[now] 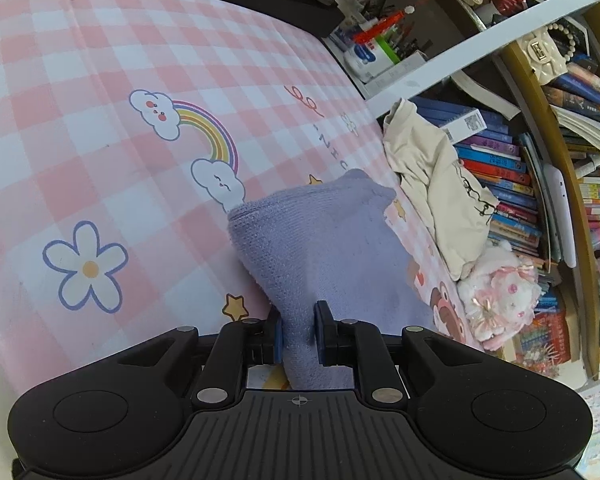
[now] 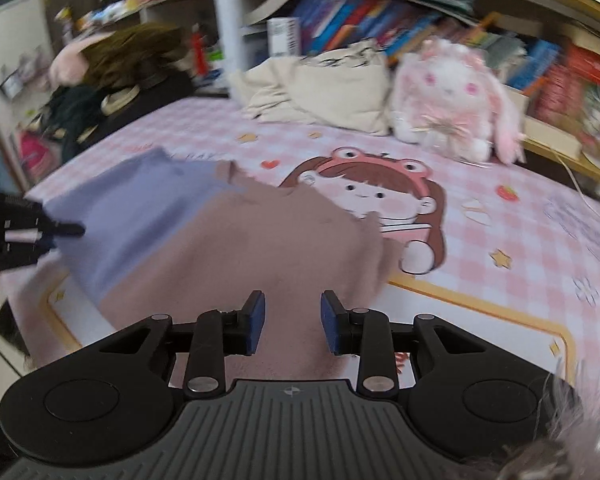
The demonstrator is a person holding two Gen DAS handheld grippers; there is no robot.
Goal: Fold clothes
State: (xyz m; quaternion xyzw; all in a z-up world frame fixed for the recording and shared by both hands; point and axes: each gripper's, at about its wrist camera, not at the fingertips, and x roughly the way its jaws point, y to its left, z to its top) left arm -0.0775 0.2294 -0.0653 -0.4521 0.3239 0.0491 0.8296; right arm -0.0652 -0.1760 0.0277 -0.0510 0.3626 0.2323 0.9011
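Our left gripper [image 1: 298,330]: fingers pinching bunched edge of purple cloth [image 1: 324,248], which rises between pads and drapes ahead onto pink checked mat [image 1: 100,120]. Our right gripper [image 2: 292,326]: fingers part-spread, pink cloth [image 2: 260,248] between them; we cannot tell if pads press it, view blurred. Left of right fingers, purple cloth adjoins pink one, left gripper at its far-left edge. Beyond right fingers: cream garment [image 2: 324,92], plush rabbit [image 2: 452,96], bookshelf [image 2: 380,12].
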